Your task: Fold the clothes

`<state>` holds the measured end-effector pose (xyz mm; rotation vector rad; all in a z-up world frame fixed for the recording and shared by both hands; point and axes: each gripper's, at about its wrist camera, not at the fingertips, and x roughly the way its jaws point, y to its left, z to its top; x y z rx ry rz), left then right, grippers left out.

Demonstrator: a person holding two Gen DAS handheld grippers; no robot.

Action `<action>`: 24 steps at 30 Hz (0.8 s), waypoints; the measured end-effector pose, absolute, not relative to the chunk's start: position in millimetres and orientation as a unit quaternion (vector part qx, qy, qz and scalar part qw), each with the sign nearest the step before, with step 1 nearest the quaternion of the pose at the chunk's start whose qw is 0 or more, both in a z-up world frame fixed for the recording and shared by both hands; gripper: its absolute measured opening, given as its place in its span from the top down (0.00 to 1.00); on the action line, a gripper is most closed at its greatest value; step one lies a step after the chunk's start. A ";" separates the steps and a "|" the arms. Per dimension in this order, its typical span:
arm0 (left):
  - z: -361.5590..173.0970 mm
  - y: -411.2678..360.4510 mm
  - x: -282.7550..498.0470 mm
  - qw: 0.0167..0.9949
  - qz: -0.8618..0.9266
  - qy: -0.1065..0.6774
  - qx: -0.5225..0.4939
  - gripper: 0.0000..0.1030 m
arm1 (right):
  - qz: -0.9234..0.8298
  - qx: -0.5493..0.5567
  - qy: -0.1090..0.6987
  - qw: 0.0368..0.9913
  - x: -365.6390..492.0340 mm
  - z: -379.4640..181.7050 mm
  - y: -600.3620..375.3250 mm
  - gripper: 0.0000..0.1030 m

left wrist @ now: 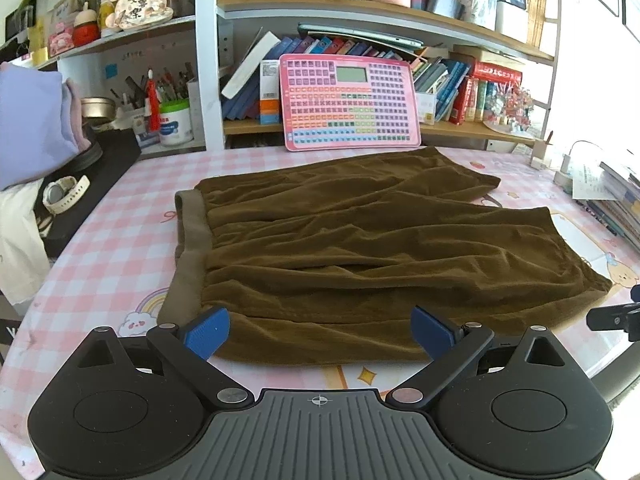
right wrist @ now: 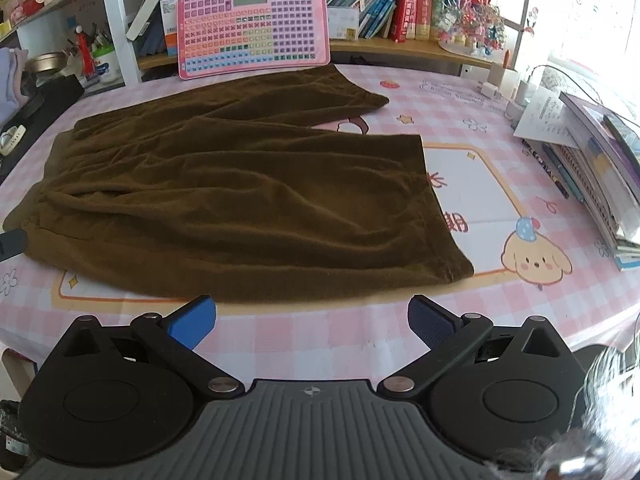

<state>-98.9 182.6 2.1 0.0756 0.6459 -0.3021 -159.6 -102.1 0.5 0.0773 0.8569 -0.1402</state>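
Brown velvet shorts (left wrist: 360, 248) lie spread flat on the pink checked tablecloth (left wrist: 112, 248), their grey-brown waistband (left wrist: 192, 256) at the left and two legs pointing right. My left gripper (left wrist: 320, 330) stands open just over the near hem, close to the waistband end, holding nothing. In the right wrist view the same shorts (right wrist: 240, 192) fill the left half. My right gripper (right wrist: 312, 322) is open above bare tablecloth (right wrist: 360, 340), a little short of the near edge of the near leg. A bit of the right gripper (left wrist: 616, 318) shows at the left view's right edge.
A pink keyboard toy (left wrist: 348, 102) leans on the bookshelf behind the shorts. Stacked books (right wrist: 600, 176) lie on the right side of the table. A black box with a white watch (left wrist: 66, 194) and folded lilac cloth (left wrist: 32, 124) sit at the left.
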 end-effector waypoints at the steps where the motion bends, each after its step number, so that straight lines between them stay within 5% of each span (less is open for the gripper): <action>1: 2.5 182.0 -97.0 0.936 -0.149 0.316 0.038 0.04 | -0.065 0.037 0.417 0.906 -157.1 1.6 -104.1 0.00; 24: 18.8 160.2 37.2 0.929 -0.069 0.359 0.056 0.04 | 0.072 -0.086 0.365 0.924 31.1 56.6 -241.6 0.00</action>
